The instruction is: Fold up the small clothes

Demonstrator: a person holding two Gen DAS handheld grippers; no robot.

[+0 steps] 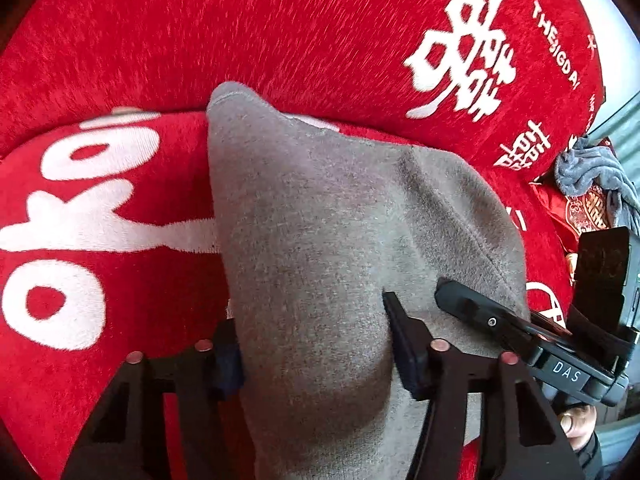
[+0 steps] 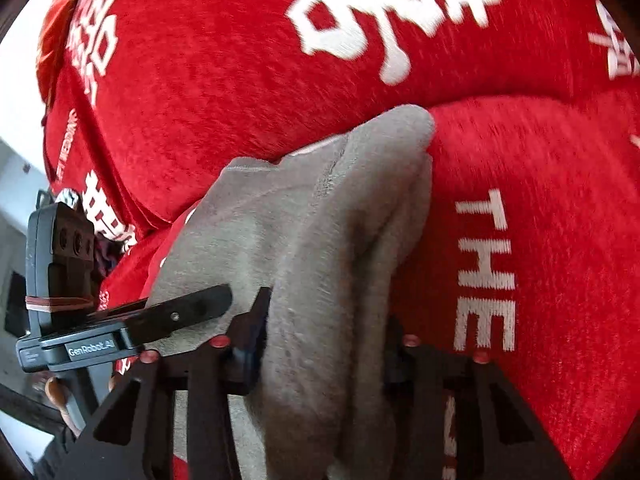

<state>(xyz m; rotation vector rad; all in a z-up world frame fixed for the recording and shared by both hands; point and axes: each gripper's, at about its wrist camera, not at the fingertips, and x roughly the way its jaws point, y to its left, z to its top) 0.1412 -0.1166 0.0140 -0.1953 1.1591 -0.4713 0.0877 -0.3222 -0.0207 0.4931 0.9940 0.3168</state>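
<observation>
A small grey fleece garment (image 1: 320,216) lies bunched on a red plush cover with white characters (image 1: 280,32). My left gripper (image 1: 312,336) is shut on the garment's near edge; cloth bulges between and over its fingers. The right gripper (image 1: 492,320) shows at the right of the left wrist view, touching the same cloth. In the right wrist view my right gripper (image 2: 324,344) is shut on a thick fold of the grey garment (image 2: 320,216), which drapes up over the red cover (image 2: 500,160). The left gripper (image 2: 180,312) shows there at the left.
The red cover has a raised back cushion (image 1: 360,20) behind the garment. A grey cloth (image 1: 588,168) and red patterned items (image 1: 580,212) lie at the far right in the left wrist view. A white wall (image 2: 12,80) edges the left in the right wrist view.
</observation>
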